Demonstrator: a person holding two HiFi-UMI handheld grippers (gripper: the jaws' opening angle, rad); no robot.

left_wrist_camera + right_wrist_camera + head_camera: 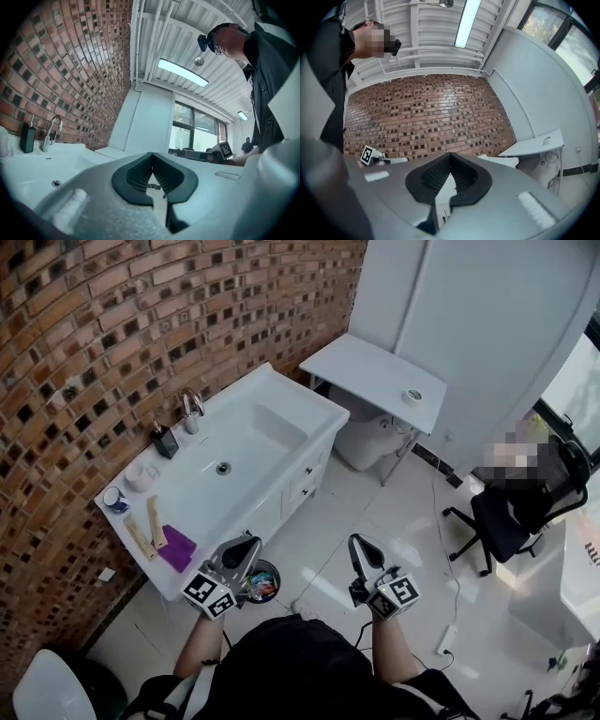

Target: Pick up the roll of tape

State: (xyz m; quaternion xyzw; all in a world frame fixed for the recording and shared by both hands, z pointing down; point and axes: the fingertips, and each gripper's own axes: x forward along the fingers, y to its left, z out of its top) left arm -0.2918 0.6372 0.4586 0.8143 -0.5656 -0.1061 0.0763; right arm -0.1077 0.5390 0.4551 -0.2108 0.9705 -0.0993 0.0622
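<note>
The roll of tape (412,397) is a small white ring lying near the right edge of a white side table (361,367) against the far wall. It also shows in the right gripper view as the tape (546,139) on that table (529,147), well off to the right. Both grippers hang over the floor tiles, far short of the table. My left gripper (251,546) is shut with nothing in it, its ribbed pads (140,173) meeting at the tip. My right gripper (360,543) is shut and empty too, and its pads (436,173) touch.
A white sink cabinet (281,395) with a faucet (191,409), a soap bottle (165,440) and a purple cloth (176,547) stands at the left by the brick wall. A waste bin (262,582) sits below it. An office chair (511,512) and a power strip (447,639) are at the right.
</note>
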